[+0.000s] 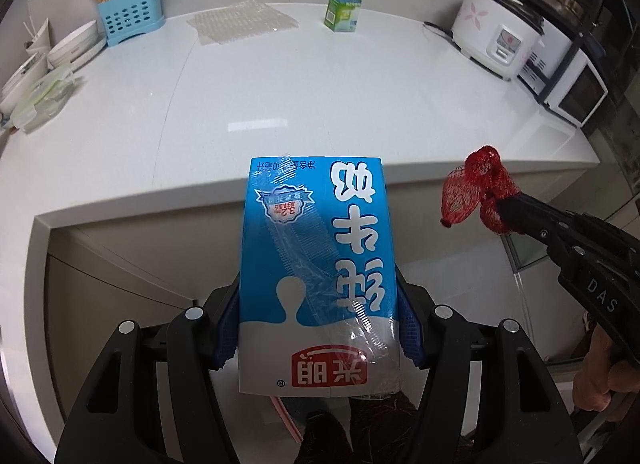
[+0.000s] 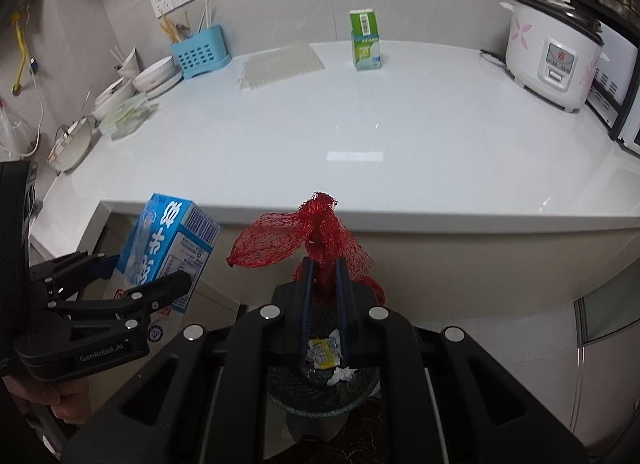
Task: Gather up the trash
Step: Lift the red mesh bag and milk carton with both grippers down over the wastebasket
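Observation:
My left gripper (image 1: 318, 300) is shut on a blue and white milk carton (image 1: 316, 264), held in the air in front of the counter edge; the carton also shows in the right wrist view (image 2: 168, 248). My right gripper (image 2: 324, 268) is shut on a red mesh net bag (image 2: 304, 240), also seen in the left wrist view (image 1: 476, 192). Below the right gripper stands a dark trash bin (image 2: 320, 388) with scraps of paper inside. A green and white box (image 1: 344, 4) stands upright at the back of the white counter (image 1: 280, 84), with a sheet of bubble wrap (image 1: 240, 22) to its left.
A white rice cooker (image 2: 552, 52) stands at the counter's back right, beside a microwave rack (image 1: 568, 76). A blue utensil holder (image 1: 130, 16), stacked bowls (image 1: 76, 46) and plastic containers (image 1: 44, 96) line the left side.

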`<action>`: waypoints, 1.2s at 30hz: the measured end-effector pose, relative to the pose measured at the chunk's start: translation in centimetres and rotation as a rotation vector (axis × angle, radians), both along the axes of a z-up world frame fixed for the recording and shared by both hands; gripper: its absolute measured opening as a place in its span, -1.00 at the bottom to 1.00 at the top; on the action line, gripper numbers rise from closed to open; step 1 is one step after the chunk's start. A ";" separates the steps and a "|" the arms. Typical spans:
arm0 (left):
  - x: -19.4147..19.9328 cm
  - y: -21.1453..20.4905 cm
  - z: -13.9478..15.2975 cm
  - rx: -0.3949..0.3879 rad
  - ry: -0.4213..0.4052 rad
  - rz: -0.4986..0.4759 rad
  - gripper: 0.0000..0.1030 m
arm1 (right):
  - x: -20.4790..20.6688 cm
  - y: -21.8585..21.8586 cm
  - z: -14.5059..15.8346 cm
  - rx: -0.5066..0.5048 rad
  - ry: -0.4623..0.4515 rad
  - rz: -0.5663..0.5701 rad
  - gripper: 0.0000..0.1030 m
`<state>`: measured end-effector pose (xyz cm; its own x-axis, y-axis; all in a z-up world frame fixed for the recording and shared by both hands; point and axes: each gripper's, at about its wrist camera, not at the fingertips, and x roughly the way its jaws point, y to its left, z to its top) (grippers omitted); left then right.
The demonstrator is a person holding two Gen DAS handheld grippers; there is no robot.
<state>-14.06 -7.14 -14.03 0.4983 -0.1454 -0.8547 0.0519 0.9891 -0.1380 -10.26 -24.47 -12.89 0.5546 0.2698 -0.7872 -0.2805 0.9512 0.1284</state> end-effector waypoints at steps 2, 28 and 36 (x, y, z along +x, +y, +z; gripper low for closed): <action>-0.7 -0.2 -0.9 0.008 0.003 -0.005 0.19 | -0.6 -0.2 -1.1 0.012 0.018 0.010 -0.80; -5.5 3.0 -11.0 -0.029 0.122 0.065 0.19 | -2.6 0.5 -14.0 0.018 0.241 0.105 -0.80; -5.7 3.7 -11.7 -0.038 0.143 0.086 0.19 | -1.9 1.1 -18.2 -0.006 0.335 0.083 -0.80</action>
